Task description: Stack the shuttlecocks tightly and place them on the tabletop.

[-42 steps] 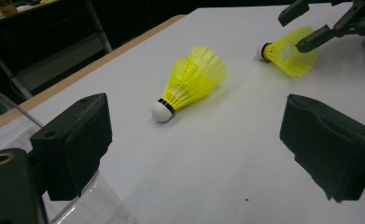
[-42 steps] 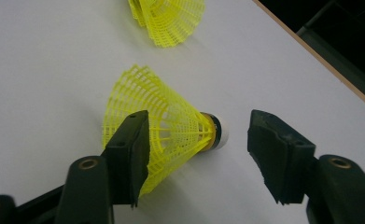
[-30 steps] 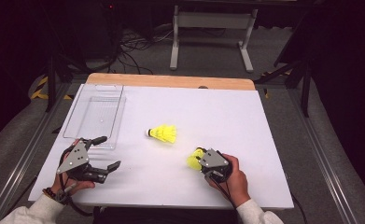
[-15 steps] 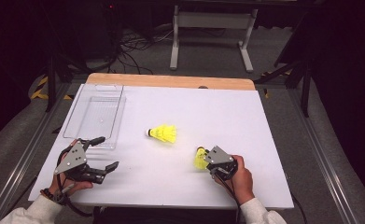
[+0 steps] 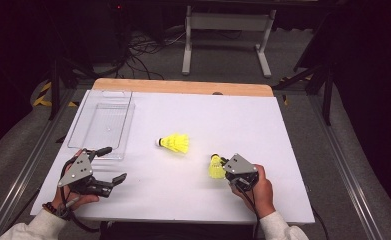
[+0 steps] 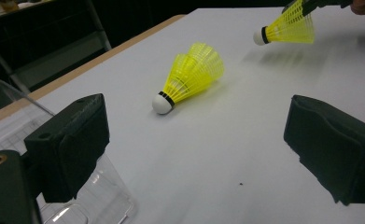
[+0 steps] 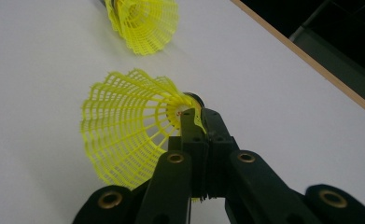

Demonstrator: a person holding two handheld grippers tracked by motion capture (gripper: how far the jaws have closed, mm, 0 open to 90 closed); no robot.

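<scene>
Two yellow shuttlecocks are on the white table [image 5: 293, 150]. One shuttlecock [image 5: 174, 143] [image 6: 192, 74] [image 7: 145, 18] lies on its side near the middle, cork to the left. My right gripper [image 5: 224, 165] [image 7: 194, 116] is shut on the mesh skirt of the other shuttlecock [image 5: 215, 168] [image 7: 124, 126] [image 6: 287, 29], which it holds slightly above the table at the front right. My left gripper [image 5: 114, 163] [image 6: 201, 126] stands open at the front left with nothing between its jaws, facing the lying shuttlecock.
A clear plastic tray [image 5: 103, 125] [image 6: 3, 107] sits at the table's left side, just beyond my left gripper. A wooden strip [image 5: 183, 86] runs along the far edge. Cables and a metal stand lie on the floor beyond.
My right gripper has shifted a little to the right with the shuttlecock held in it. The left gripper has barely moved, and the lying shuttlecock stays put.
</scene>
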